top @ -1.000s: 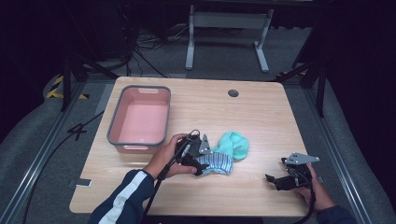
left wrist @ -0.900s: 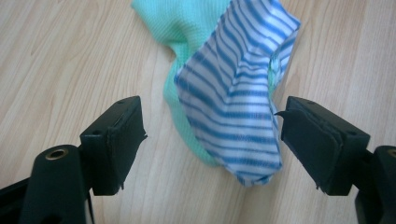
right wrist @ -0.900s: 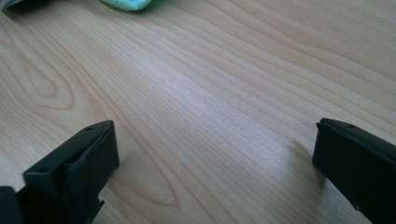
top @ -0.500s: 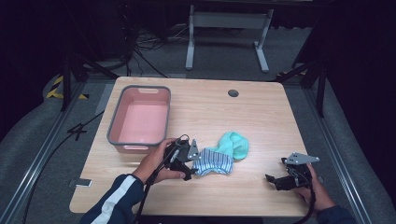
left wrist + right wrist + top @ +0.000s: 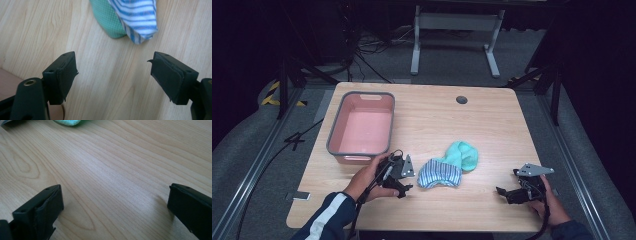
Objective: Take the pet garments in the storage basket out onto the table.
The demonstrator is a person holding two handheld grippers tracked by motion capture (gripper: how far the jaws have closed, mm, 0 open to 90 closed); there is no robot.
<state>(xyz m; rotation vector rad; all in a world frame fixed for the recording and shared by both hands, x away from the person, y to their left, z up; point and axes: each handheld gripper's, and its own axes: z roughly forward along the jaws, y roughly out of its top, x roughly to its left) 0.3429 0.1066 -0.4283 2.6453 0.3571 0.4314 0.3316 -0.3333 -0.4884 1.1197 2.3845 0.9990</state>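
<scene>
socks: 2 socks lie in a soft heap near the middle of the table, a striped sock (image 5: 440, 174) in blue and white and a green sock (image 5: 462, 154). They touch each other, and the striped one lies partly on the green one.

left tongs: The left tongs (image 5: 404, 184) sit just beside the striped sock, on the side toward the bin. They are spread apart and hold nothing. In the left gripper view, bare wood shows between the 2 black tips, and the sock corner (image 5: 140, 22) lies a little past them.

right tongs: The right tongs (image 5: 507, 192) rest low near the table's front right corner, well apart from the socks. They are spread wide too, with nothing in them.

bin: A pink bin (image 5: 362, 127) with a grey rim stands on the left part of the table (image 5: 492, 125). Nothing is in it.

done: It looks like nothing is done yet. Both socks are out on the wood.

left to do: I think the socks must be picked up and dropped in the bin, 1 at a time. The left tongs are closest, so they would likely pinch the striped sock first.
</scene>
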